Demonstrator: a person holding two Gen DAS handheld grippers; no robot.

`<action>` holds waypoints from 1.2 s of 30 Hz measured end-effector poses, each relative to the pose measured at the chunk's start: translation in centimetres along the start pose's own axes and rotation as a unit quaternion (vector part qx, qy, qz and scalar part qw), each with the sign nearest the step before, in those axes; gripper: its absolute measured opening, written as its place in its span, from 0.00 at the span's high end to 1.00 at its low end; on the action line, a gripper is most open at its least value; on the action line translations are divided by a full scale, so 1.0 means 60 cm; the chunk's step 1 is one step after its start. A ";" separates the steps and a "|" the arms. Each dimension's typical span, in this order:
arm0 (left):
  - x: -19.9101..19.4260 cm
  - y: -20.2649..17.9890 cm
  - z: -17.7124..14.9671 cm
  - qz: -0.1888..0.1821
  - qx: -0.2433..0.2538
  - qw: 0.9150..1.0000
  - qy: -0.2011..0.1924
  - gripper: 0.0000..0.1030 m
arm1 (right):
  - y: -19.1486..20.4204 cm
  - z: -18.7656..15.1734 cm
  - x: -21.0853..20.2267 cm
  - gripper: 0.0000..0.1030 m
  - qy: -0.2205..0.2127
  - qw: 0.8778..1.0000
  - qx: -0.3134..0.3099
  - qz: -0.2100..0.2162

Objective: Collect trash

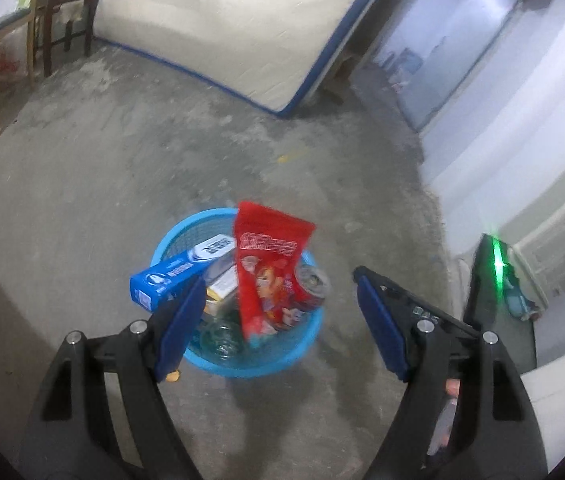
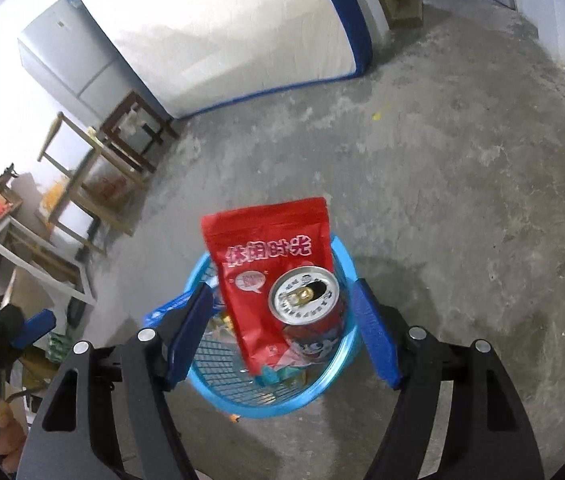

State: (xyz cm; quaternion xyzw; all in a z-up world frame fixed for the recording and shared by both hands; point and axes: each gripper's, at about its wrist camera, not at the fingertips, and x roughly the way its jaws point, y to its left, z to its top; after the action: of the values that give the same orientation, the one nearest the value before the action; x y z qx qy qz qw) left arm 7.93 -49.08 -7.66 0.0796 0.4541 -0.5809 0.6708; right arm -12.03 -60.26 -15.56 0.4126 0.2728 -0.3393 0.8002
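Both tongs (image 1: pixel 278 316) (image 2: pixel 282 320) apart, empty, above blue basket (image 1: pixel 302 350) with red pouch (image 1: pixel 268 268), can (image 2: pixel 304 300).

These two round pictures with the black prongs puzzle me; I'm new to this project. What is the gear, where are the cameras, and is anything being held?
No robot here: a person carries a two-finger gripper in each hand, each with a fisheye camera looking along its fingers. One picture is from the left gripper, the other from the right gripper. Both stand open and hold nothing. Below them, on the concrete floor, sits a blue basket of collected trash: a red snack pouch standing up out of it, an opened red can, and a blue carton jutting over the rim. A mattress leans behind.
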 end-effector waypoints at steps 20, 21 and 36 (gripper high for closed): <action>-0.476 0.073 -0.294 0.167 -0.041 0.977 -0.130 0.11 | 0.333 -0.227 -0.239 0.09 -0.089 0.976 -0.193 0.045; -0.496 0.074 -0.302 0.183 -0.045 0.971 -0.147 0.09 | 0.359 -0.240 -0.252 0.09 -0.102 0.972 -0.209 0.045; -0.590 0.125 -0.427 0.351 -0.159 0.900 -0.206 0.08 | 0.540 -0.435 -0.374 0.06 -0.158 0.944 -0.289 -0.028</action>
State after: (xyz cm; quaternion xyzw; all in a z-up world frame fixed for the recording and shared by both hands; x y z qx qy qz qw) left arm 4.20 -5.47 -0.71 0.0045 0.3349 -0.2314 0.9134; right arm -5.15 -17.14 2.60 0.0967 0.2401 -0.3287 0.9083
